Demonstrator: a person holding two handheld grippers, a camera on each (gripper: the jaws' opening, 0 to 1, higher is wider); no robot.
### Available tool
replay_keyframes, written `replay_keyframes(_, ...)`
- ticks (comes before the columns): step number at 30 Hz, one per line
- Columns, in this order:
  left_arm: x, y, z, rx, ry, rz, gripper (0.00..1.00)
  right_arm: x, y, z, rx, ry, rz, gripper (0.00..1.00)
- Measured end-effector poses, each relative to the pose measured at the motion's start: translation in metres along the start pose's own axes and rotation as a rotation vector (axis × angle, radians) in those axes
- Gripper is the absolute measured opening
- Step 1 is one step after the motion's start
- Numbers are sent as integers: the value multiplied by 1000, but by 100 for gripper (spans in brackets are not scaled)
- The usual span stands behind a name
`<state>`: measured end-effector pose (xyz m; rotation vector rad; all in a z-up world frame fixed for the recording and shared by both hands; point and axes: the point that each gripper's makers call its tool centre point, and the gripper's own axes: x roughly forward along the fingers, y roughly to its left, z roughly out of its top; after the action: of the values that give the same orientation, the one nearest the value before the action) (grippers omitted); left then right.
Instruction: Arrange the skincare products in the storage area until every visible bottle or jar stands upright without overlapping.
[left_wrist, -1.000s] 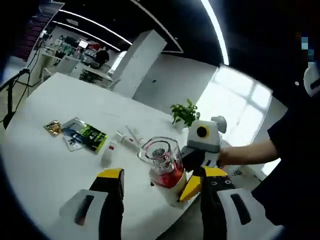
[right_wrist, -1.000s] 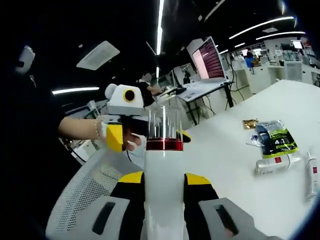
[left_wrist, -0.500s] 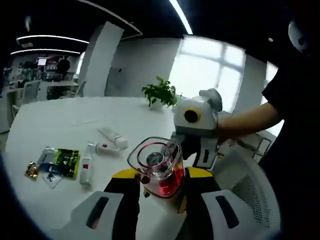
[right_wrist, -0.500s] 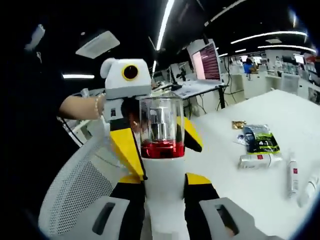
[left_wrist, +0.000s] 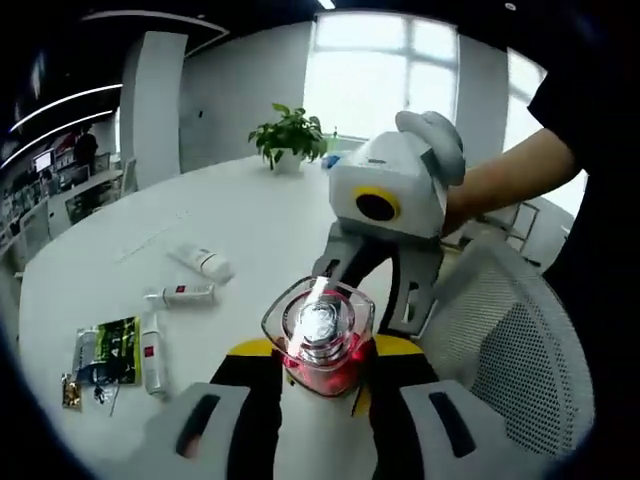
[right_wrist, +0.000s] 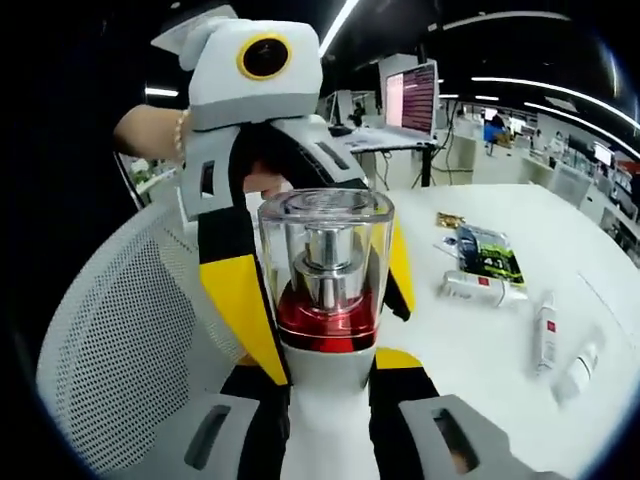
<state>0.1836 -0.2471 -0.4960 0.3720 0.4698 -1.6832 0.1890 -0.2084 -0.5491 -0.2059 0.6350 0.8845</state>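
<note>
Both grippers clamp one pump bottle (right_wrist: 328, 300): right gripper (right_wrist: 328, 375) on its white body, left gripper (left_wrist: 318, 350) around its clear cap. Three tubes (left_wrist: 180, 294) lie on the white table (left_wrist: 240, 215).

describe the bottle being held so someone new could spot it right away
Start at the round white table, then find the two yellow-and-black grippers meeting above its near edge, beside the white mesh chair. Between them stands a white pump bottle with a red band and clear cap. Unlike the small white tubes lying flat on the table, it is upright and held.
</note>
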Motion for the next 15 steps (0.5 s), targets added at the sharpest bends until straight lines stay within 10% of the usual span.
replay_keyframes(15,22,-5,10,-12,-40,-6,26,-15,-10,-17,-39,13,43,22)
